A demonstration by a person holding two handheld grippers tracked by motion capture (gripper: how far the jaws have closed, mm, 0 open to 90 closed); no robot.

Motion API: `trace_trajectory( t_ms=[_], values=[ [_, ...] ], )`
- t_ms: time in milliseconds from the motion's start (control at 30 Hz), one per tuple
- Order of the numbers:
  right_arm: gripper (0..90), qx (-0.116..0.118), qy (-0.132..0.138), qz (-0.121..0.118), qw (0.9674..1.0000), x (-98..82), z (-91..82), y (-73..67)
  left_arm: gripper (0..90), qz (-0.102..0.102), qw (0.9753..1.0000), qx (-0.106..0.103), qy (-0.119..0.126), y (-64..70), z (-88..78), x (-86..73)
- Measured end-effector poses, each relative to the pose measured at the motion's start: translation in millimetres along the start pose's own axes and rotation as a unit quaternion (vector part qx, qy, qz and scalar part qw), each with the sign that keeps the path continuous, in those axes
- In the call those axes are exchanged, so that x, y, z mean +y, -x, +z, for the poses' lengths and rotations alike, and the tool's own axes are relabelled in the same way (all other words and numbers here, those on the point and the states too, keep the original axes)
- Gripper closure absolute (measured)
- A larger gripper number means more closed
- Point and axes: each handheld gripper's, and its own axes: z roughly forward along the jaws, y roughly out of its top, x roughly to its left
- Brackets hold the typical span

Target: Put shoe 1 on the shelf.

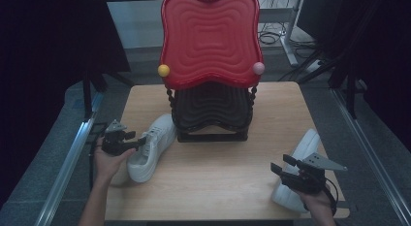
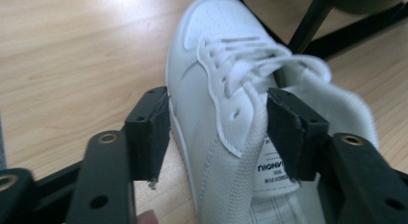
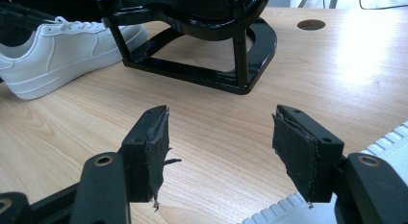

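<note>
Nearest, right gripper (image 1: 281, 167) gapes, released, over wooden table (image 1: 218, 187); left gripper (image 2: 216, 132) straddles white sneaker (image 2: 226, 113), unclenched.

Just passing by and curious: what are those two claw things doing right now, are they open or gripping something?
Left gripper: open, its jaws straddling the side and tongue of the white shoe, not clamped.
Right gripper: open, holding nothing, above the table.

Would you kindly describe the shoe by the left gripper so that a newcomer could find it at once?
Start at the tall red and black stand at the back of the wooden table. At the foot of that stand, on its left, lies a white lace-up sneaker with its toe towards the stand. Unlike the other white shoe at the right edge, its side sits between the open left gripper's jaws.
</note>
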Motion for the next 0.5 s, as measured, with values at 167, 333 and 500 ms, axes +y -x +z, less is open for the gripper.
trace_trajectory(
  t_ms=[167, 333, 500],
  values=[
    [37.1, -0.002, 0.003, 0.002, 1.0000, 0.7, -1.6, 0.9, 52.7, 0.004, 0.9998, 0.007, -0.020, 0.7, 11.6, -1.1],
    [37.0, -0.004, 0.005, 0.001, 1.0000, 0.7, -2.8, 1.2, 68.7, 0.003, 0.9998, 0.006, -0.019, 3.3, 17.3, -0.8],
    [37.0, -0.006, 0.007, 0.003, 0.9999, 0.7, -3.8, 2.7, 79.5, -0.006, 0.9999, 0.011, -0.010, 1.8, 16.1, -1.8]
  ],
)
